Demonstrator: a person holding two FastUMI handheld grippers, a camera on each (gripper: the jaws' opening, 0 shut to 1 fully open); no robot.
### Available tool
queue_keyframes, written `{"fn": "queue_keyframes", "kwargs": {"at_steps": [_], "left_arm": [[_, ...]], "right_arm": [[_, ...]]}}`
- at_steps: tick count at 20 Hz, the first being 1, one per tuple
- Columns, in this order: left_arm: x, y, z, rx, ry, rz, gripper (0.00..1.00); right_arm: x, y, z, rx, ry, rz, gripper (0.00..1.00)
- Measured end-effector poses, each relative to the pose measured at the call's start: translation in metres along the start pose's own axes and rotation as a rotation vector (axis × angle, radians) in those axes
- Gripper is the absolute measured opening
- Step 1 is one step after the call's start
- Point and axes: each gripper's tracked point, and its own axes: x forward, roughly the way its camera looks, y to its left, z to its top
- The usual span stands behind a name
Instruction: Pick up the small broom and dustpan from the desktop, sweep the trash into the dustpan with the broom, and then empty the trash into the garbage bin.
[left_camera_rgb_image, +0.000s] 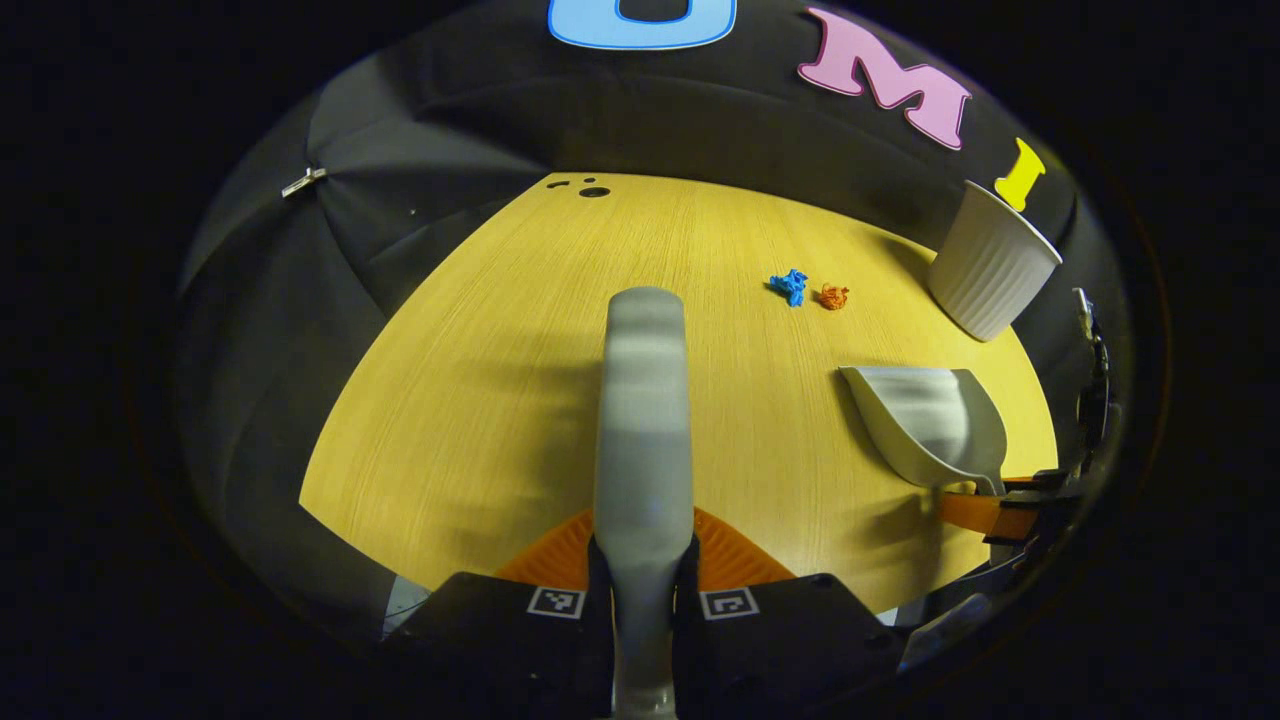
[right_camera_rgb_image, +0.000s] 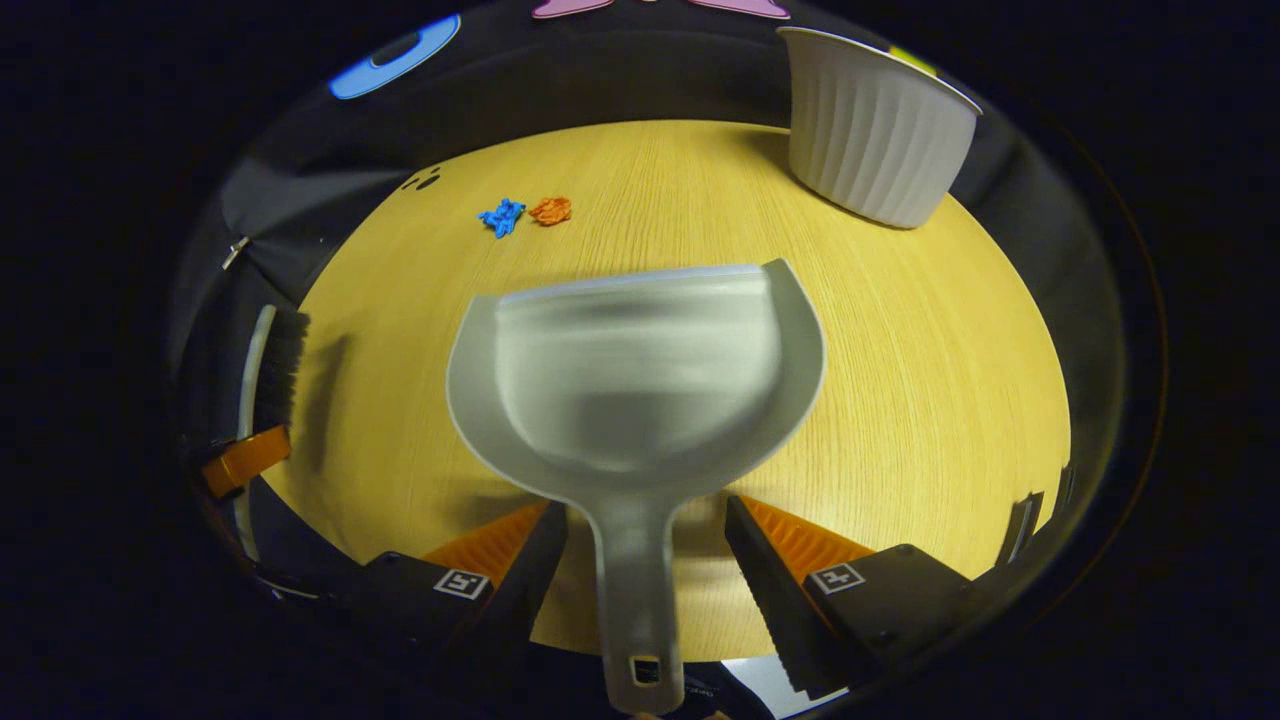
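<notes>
On yellow wood desk (right_camera_rgb_image: 950, 330): blue scrap (right_camera_rgb_image: 502, 216), orange scrap (right_camera_rgb_image: 551, 210), white bin (right_camera_rgb_image: 870, 130); left gripper (left_camera_rgb_image: 643, 570) grips broom (left_camera_rgb_image: 643, 420); right gripper (right_camera_rgb_image: 645, 555) wide apart around dustpan (right_camera_rgb_image: 635, 390) handle

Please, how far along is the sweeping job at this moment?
Done: the left gripper is shut on the broom. In hand: the right gripper straddles the handle of the dustpan, jaws open with a gap on each side, so it is not gripped yet. Left: the blue scrap and orange scrap lie unswept on the desk; emptying into the white bin remains.
</notes>
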Motion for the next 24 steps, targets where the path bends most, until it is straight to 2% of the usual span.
{"fn": "queue_keyframes", "kwargs": {"at_steps": [2,3,4,5,7,9,16,17,20,21,22,24], "left_arm": [[0.0,0.0,0.003,0.003,-0.002,0.005,0.27],[0.001,0.0,0.004,0.0,-0.003,0.008,0.29],[0.001,-0.001,0.006,-0.004,-0.004,0.007,0.29],[0.002,-0.002,0.007,-0.008,-0.005,0.007,0.28],[0.003,-0.003,0.008,-0.01,-0.001,0.009,0.28],[0.006,-0.005,0.008,-0.016,0.003,0.009,0.28],[0.025,-0.012,0.016,-0.013,0.04,0.012,0.28],[0.028,-0.013,0.02,-0.005,0.044,0.012,0.28],[0.042,-0.016,0.035,0.026,0.053,0.016,0.28],[0.047,-0.017,0.041,0.037,0.06,0.014,0.28],[0.051,-0.019,0.047,0.052,0.065,0.012,0.28],[0.061,-0.02,0.063,0.097,0.074,0.009,0.28]], "right_arm": [[0.004,0.001,-0.001,-0.016,0.01,-0.014,0.93],[0.006,0.0,0.001,-0.024,0.004,-0.018,0.83],[0.007,-0.001,0.003,-0.032,0.008,-0.024,0.78],[0.009,-0.001,0.006,-0.032,0.008,-0.025,0.66],[0.007,-0.007,0.005,-0.043,0.017,-0.04,0.57],[0.006,-0.006,0.004,-0.045,0.032,-0.026,0.43],[0.006,-0.006,0.005,-0.059,0.062,0.045,0.34],[0.006,-0.006,0.005,-0.056,0.066,0.06,0.37],[0.006,-0.012,0.006,-0.091,0.07,0.07,0.35],[0.005,-0.015,0.006,-0.108,0.066,0.072,0.39],[0.003,-0.018,0.008,-0.116,0.063,0.076,0.36],[0.0,-0.025,0.011,-0.13,0.059,0.082,0.35]]}}
